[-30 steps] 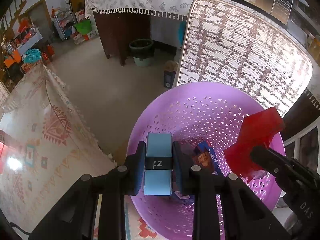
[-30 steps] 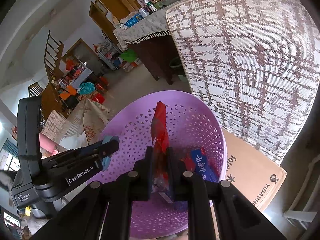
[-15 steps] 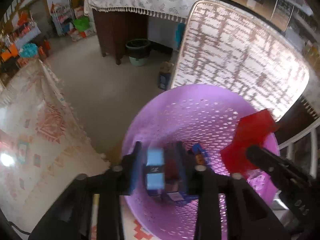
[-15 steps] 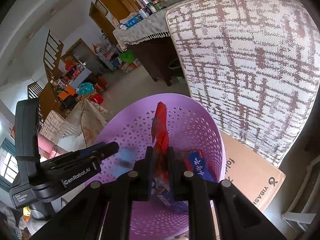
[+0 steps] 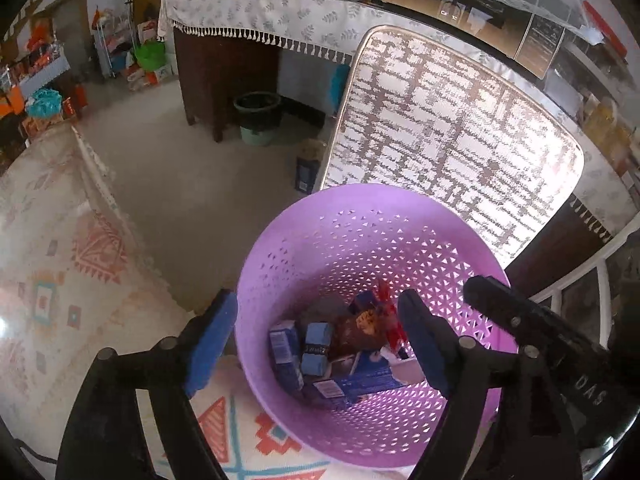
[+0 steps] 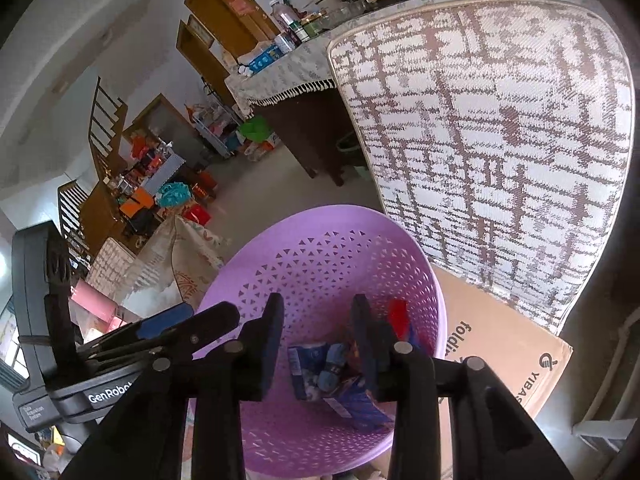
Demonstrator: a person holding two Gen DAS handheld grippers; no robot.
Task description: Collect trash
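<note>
A purple perforated basket (image 5: 360,236) (image 6: 320,248) stands on the floor below both grippers. Several pieces of trash lie at its bottom: a light blue box (image 5: 317,347) (image 6: 332,368), darker blue cartons (image 5: 285,346) and a red wrapper (image 5: 394,320) (image 6: 399,314). My left gripper (image 5: 316,338) hangs over the basket's near rim, its jaws opening wide with nothing held between them. My right gripper (image 6: 318,348) also hangs above the basket, jaws opening and empty; its black finger shows at the right of the left wrist view. The left gripper's body (image 6: 120,368) sits at the left in the right wrist view.
A patterned mattress (image 5: 452,136) (image 6: 500,128) leans upright just behind the basket. A flat cardboard box (image 6: 500,352) lies to its right. A patterned rug (image 5: 52,280) covers the floor at left. Further back stand a cloth-covered table (image 5: 256,24) and a dark bin (image 5: 258,116).
Both grippers have opened. The light blue box dropped out of the left gripper into the basket, and the red wrapper fell from the right gripper onto the trash below.
</note>
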